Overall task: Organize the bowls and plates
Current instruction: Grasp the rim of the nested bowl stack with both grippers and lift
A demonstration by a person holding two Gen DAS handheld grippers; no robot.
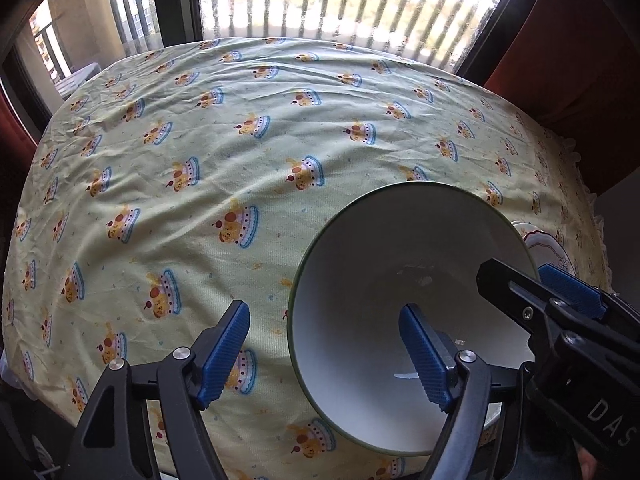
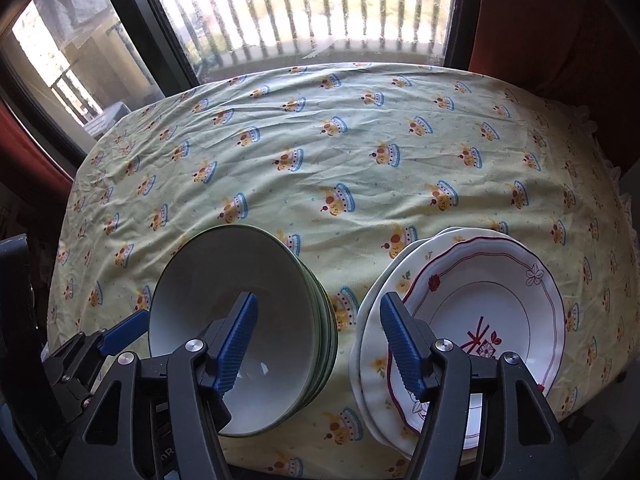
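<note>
A stack of white bowls with green rims (image 2: 240, 292) stands near the table's front edge. Right of it lies a stack of white plates (image 2: 480, 300) with a red flower pattern on top. My left gripper (image 1: 324, 356) is open and straddles the left rim of the top bowl (image 1: 360, 280), one blue pad inside and one outside, neither pressing. My right gripper (image 2: 320, 346) is open too. Its left pad hangs inside the bowl and its right pad over the left edge of the plates. Each gripper shows at the edge of the other's view: the right gripper (image 1: 532, 284) and the left gripper (image 2: 120, 332).
A pale yellow tablecloth (image 1: 200, 160) with a cake print covers the round table. A window with a railing (image 2: 320, 20) runs behind the far edge. Red curtains (image 2: 560, 20) hang at both sides. A sliver of the plates (image 1: 548, 248) peeks out behind the bowl.
</note>
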